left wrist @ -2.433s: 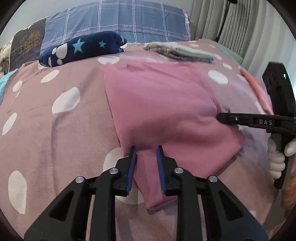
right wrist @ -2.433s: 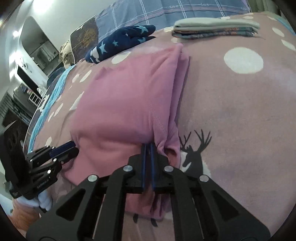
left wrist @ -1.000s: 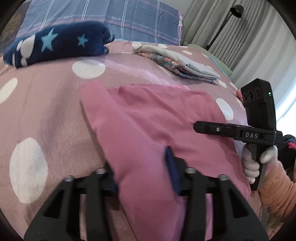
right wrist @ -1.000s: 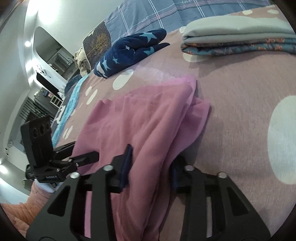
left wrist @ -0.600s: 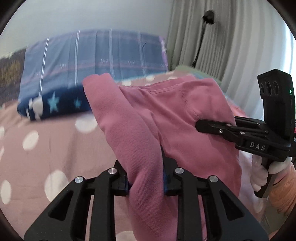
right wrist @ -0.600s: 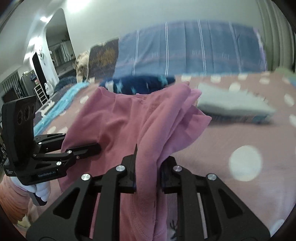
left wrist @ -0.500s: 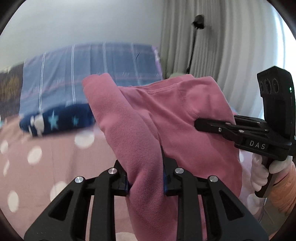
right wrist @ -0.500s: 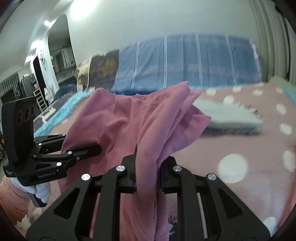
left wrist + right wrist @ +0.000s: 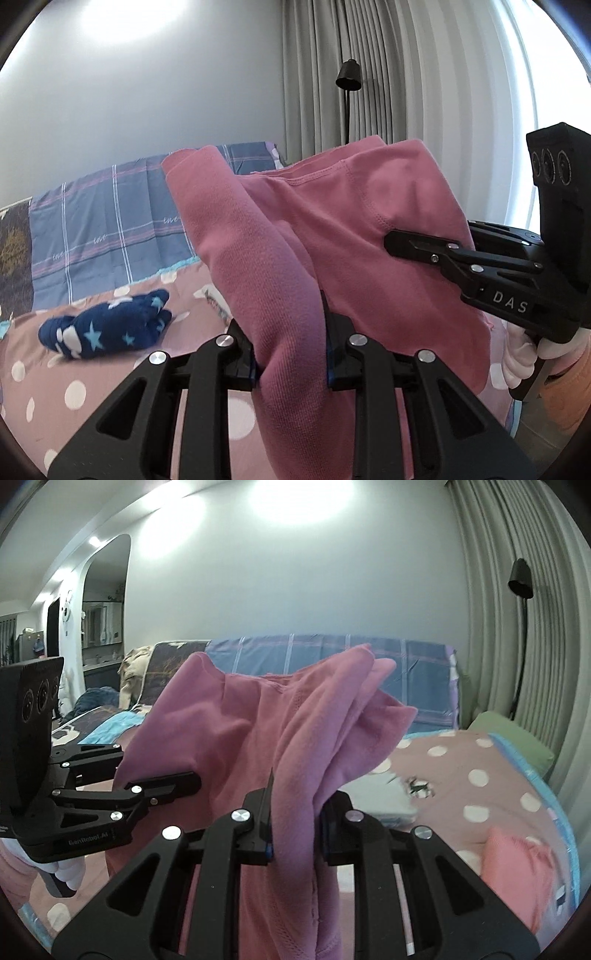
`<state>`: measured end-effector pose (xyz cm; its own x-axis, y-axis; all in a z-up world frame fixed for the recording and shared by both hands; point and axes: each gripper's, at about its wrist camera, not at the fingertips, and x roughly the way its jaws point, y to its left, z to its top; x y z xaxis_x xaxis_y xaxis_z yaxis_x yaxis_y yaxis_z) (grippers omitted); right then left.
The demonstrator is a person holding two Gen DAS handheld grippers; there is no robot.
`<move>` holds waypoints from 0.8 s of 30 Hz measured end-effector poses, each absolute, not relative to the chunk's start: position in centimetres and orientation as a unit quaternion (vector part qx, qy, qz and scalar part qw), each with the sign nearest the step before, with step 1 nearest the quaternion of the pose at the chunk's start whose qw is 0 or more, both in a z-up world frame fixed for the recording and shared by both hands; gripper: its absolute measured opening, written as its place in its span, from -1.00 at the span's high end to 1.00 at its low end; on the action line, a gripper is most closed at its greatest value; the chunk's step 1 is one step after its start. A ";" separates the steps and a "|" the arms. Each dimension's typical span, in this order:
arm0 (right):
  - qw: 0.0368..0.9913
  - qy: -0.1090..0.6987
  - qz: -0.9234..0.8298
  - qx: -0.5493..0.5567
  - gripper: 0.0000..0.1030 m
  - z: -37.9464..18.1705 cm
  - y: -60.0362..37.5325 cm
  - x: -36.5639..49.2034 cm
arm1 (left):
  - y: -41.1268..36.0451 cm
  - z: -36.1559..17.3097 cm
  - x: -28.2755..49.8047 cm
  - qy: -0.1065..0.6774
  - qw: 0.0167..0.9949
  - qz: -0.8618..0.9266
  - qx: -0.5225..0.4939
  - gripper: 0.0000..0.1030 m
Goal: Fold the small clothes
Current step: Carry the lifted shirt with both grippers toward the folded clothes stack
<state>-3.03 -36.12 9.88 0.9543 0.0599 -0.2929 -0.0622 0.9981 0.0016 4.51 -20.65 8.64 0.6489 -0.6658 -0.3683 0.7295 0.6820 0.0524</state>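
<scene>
Stretching across the room is the bed (image 9: 110, 373), its mauve cover dotted with white, and a blue plaid pillow (image 9: 110, 225) is leaning at its head against the grey wall. Hanging above the bed, clear of the cover, is the pink garment (image 9: 332, 236), bunched into thick folds and held up between two claws. The left claw (image 9: 290, 339) is gripping one thick fold, its jaws parted only as far as the cloth between them, with the rest draping down past the fingers. The right claw (image 9: 295, 830) is pinching another fold the same way, jaws pressed against the fabric on both sides. Each claw is showing in the other's view, with a white-gloved hand (image 9: 524, 354) wrapping the right one's handle. Lying on the cover behind are a navy star-patterned bundle (image 9: 107, 328) and a grey folded stack (image 9: 384, 797), well apart from each other. Standing by the curtains is a black floor lamp (image 9: 521, 579).
</scene>
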 end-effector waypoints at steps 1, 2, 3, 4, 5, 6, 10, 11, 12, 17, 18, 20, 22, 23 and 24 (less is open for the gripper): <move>0.989 0.145 0.027 -0.005 0.67 10.2 -36.5 -3.1 | -21.1 8.9 4.8 0.159 0.903 -0.386 0.102 0.50; 0.990 0.141 0.023 -0.009 0.67 10.5 -37.0 -2.8 | -21.6 9.1 5.1 0.156 0.903 -0.385 0.106 0.50; 0.990 0.139 0.020 -0.012 0.67 10.7 -37.3 -2.6 | -22.1 9.6 5.7 0.152 0.904 -0.383 0.111 0.50; 0.990 0.138 0.017 -0.016 0.66 10.9 -37.6 -2.2 | -22.4 9.8 6.3 0.150 0.905 -0.382 0.114 0.50; 0.990 0.137 0.013 -0.018 0.67 11.1 -38.0 -1.7 | -22.8 10.1 6.8 0.148 0.905 -0.380 0.116 0.50; 0.990 0.136 0.009 -0.021 0.67 11.4 -38.5 -1.0 | -23.3 10.5 7.5 0.147 0.906 -0.379 0.118 0.50; 0.990 0.137 -0.006 -0.019 0.67 12.2 -40.1 1.6 | -25.0 11.6 10.4 0.141 0.906 -0.376 0.132 0.50; 0.991 0.136 -0.010 -0.020 0.66 12.4 -40.4 2.2 | -25.6 12.0 11.5 0.139 0.906 -0.375 0.137 0.50; 0.991 0.133 -0.015 -0.021 0.66 12.7 -41.0 3.0 | -26.2 12.3 11.7 0.138 0.906 -0.374 0.141 0.50; 0.991 0.136 -0.019 -0.003 0.66 13.7 -43.6 7.1 | -28.4 13.0 14.9 0.139 0.908 -0.365 0.155 0.50; 0.990 0.138 -0.019 0.000 0.66 13.8 -44.1 8.1 | -28.8 13.1 15.6 0.139 0.909 -0.362 0.156 0.50; 0.990 0.140 -0.023 -0.002 0.66 13.8 -44.6 9.6 | -29.6 13.1 16.8 0.135 0.911 -0.355 0.159 0.50; 0.990 0.141 -0.027 -0.009 0.66 13.8 -45.0 10.8 | -30.4 13.0 18.1 0.139 0.913 -0.349 0.160 0.50; 0.989 0.142 -0.029 -0.013 0.66 13.8 -45.1 11.6 | -30.7 12.9 18.7 0.143 0.914 -0.345 0.159 0.50; 0.989 0.144 -0.031 -0.016 0.66 13.8 -45.3 12.6 | -31.3 12.7 19.6 0.146 0.915 -0.341 0.159 0.50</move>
<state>12.56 -45.34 13.78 0.9563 -0.0660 -0.2847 0.0566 0.9975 -0.0413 19.59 -31.26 12.74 0.7244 -0.5776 -0.3762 0.6708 0.7164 0.1919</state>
